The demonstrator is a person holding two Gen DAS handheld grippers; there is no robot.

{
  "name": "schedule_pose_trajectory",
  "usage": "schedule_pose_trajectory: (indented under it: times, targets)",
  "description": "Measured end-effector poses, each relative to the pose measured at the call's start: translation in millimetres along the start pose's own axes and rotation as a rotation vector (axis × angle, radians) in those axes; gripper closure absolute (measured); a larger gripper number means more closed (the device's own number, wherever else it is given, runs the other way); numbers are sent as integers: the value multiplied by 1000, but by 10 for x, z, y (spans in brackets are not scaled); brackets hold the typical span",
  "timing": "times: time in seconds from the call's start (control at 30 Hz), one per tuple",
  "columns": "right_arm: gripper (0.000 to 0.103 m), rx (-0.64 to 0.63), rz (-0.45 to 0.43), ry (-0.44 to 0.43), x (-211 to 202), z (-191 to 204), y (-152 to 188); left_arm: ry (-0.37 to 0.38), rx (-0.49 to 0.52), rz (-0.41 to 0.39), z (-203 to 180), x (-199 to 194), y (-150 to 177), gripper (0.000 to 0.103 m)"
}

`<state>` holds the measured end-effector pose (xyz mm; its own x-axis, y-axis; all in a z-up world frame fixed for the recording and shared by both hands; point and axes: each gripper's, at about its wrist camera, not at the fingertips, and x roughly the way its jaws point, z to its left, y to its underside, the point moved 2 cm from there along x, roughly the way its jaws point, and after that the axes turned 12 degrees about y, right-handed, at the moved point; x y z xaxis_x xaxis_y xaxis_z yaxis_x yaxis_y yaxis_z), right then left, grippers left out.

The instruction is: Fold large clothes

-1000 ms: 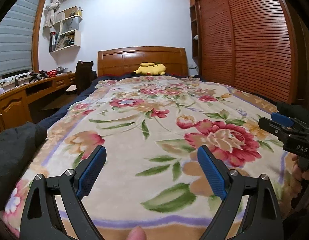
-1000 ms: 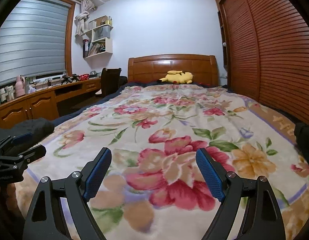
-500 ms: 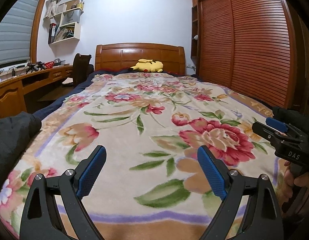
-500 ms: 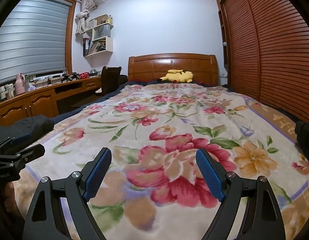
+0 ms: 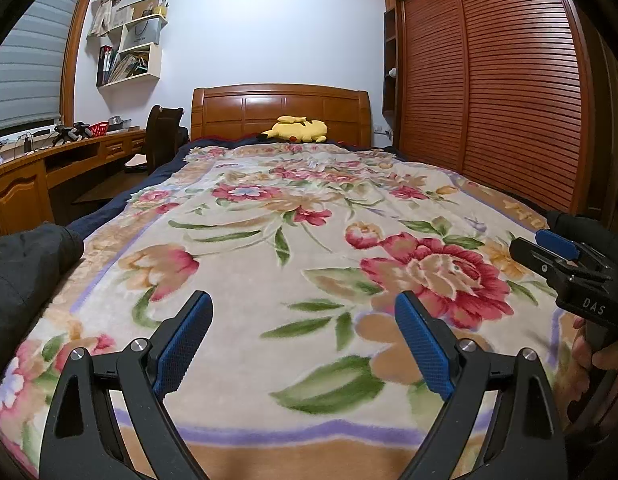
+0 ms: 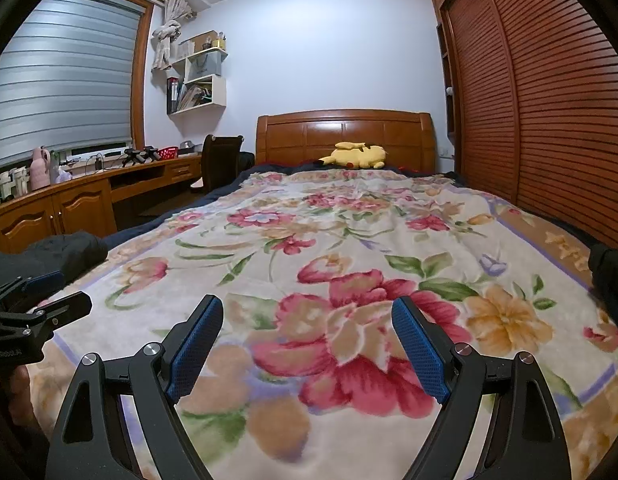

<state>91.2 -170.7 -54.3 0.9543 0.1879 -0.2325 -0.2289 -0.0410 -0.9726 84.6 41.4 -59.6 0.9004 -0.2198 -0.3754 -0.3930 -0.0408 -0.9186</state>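
A large floral blanket [image 5: 269, 264] lies spread flat over the bed. A dark garment [image 5: 25, 276] is bunched at the bed's near left edge, also seen in the right wrist view as a dark garment [image 6: 73, 252]. More dark fabric [image 6: 611, 280] sits at the near right edge. My left gripper [image 5: 303, 340] hovers open over the blanket's near end, with nothing between its blue pads. My right gripper [image 6: 307, 344] is open and empty too, a little to the right. Each shows in the other's view: the right gripper [image 5: 549, 254] and the left gripper [image 6: 45, 300].
A yellow plush toy [image 5: 297, 130] lies by the wooden headboard [image 5: 281, 110]. A slatted wardrobe [image 5: 509, 88] runs along the right side. A long wooden desk [image 6: 89, 196] and a chair [image 6: 221, 160] stand on the left. A hand [image 5: 589, 356] holds the right gripper.
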Motion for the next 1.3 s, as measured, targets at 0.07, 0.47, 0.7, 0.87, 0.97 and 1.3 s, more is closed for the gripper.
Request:
schedule_pose_trajectory:
  times: [0.07,0.47,0.7,0.87,0.97,1.3]
  targets:
    - [15,-1,0,-3,7,-6,0,1,-1,1,0,0,1,10]
    - [15,-7,-7,-8,30,-51,22,0,0,-1,3,-7,-8,10]
    - [15,-4,-6,-11,61,-79,22,-3,-7,-7,30,-3,20,10]
    - [15,-4,-6,-12,62,-82,24,-2,-7,-6,31,-5,16,10]
    - [15,-3,-8,-14,58,-85,25,-2,-7,-6,31,-5,15,10]
    - [15,-2,-11,-15,60,-96,24,-3,-8,-6,29,-5,15,10]
